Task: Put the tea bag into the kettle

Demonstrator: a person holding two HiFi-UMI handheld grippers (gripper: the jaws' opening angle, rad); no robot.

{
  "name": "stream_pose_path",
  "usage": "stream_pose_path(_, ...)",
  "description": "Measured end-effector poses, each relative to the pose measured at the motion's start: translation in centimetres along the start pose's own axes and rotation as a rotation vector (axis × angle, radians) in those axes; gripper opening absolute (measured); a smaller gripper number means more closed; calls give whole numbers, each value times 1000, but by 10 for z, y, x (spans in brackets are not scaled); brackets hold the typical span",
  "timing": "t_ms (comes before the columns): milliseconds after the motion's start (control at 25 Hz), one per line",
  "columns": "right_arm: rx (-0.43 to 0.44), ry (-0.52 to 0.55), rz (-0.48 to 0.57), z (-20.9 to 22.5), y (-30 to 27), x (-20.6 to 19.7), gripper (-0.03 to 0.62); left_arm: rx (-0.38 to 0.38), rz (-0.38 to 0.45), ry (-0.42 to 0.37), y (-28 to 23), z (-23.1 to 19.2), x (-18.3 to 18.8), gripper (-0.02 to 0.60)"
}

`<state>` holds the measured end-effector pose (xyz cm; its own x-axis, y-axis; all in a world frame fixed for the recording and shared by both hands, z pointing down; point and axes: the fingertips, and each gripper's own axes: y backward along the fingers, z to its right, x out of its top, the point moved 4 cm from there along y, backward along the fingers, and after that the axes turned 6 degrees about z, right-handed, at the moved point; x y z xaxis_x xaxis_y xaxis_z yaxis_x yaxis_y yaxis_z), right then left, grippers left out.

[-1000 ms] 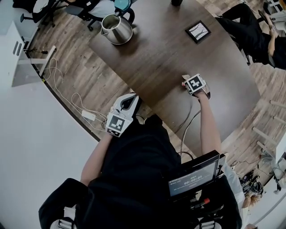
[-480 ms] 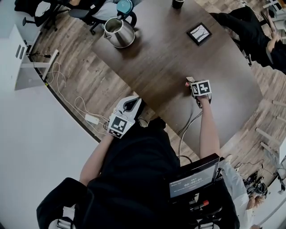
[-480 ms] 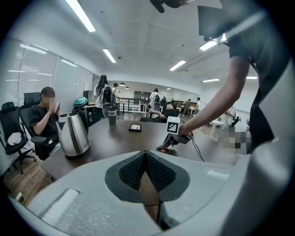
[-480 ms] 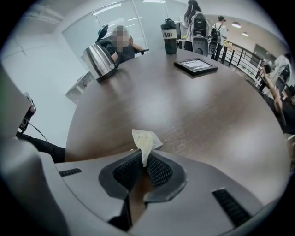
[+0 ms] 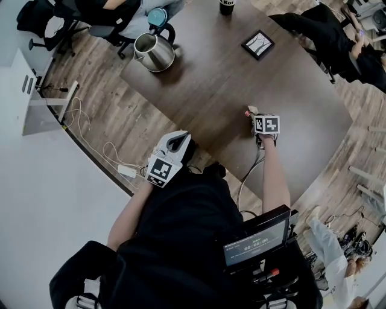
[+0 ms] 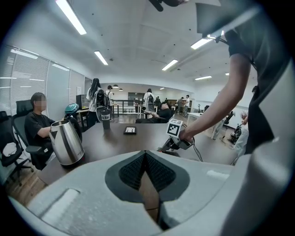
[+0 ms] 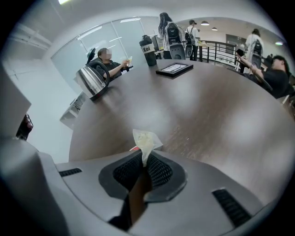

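The right gripper [image 7: 144, 163], jaws just closed, pinches the light, limp, tearable tea bag [image 7: 146, 140] by 1 edge, with the kettle [image 5: 154, 51] at 11 o'clock, while the left gripper [image 6: 145, 159] is closed and empty.

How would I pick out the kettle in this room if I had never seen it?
Find the big dark wooden table and look to its far left corner, seen from the person standing at it. The kettle stands there, close to the edge. It is the only shiny steel thing on the table; the cup and the flat square frame further along are black.
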<state>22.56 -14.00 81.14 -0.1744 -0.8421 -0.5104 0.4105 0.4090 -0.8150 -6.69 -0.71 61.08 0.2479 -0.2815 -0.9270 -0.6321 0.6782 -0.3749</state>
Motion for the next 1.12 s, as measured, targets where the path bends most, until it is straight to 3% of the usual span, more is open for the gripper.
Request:
stream_pose_path(760, 10, -194, 211, -6, 86, -81, 31, -168, 41, -94, -32, 67, 22, 2)
stream_pose_path(1120, -11, -292, 378, -14, 139, -89, 31, -251, 70, -130, -50, 92, 36, 2)
